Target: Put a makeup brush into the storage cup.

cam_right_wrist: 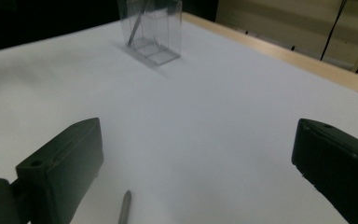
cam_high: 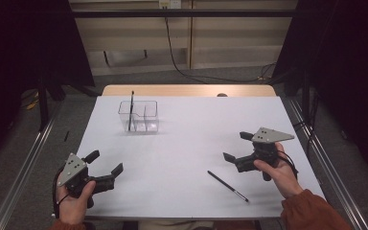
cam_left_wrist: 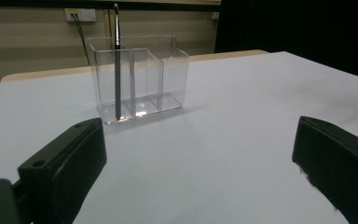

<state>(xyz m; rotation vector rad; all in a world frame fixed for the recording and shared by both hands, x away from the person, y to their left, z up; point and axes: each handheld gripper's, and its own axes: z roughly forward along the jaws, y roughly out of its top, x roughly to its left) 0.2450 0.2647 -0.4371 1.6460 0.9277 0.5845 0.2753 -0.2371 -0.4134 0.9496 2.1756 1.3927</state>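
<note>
A clear plastic organizer (cam_high: pixel 139 116) with three compartments stands on the white table, toward its far left. One dark pen (cam_high: pixel 131 110) stands upright in its left compartment; the left gripper view shows the organizer (cam_left_wrist: pixel 142 79) and that pen (cam_left_wrist: pixel 117 65) close up. A second dark pen (cam_high: pixel 227 186) lies flat near the front right; its tip (cam_right_wrist: pixel 125 207) pokes up between the right gripper's jaws. My left gripper (cam_high: pixel 108 164) rests at the front left, open and holding nothing. My right gripper (cam_high: pixel 237 146) hovers just beyond the lying pen, open.
The white table (cam_high: pixel 187 143) has a wooden strip (cam_high: pixel 187 90) along its far edge. A cable (cam_high: pixel 182 67) trails across the floor behind. Metal rails (cam_high: pixel 24 167) run along both sides of the table. The organizer (cam_right_wrist: pixel 151 28) appears far off in the right gripper view.
</note>
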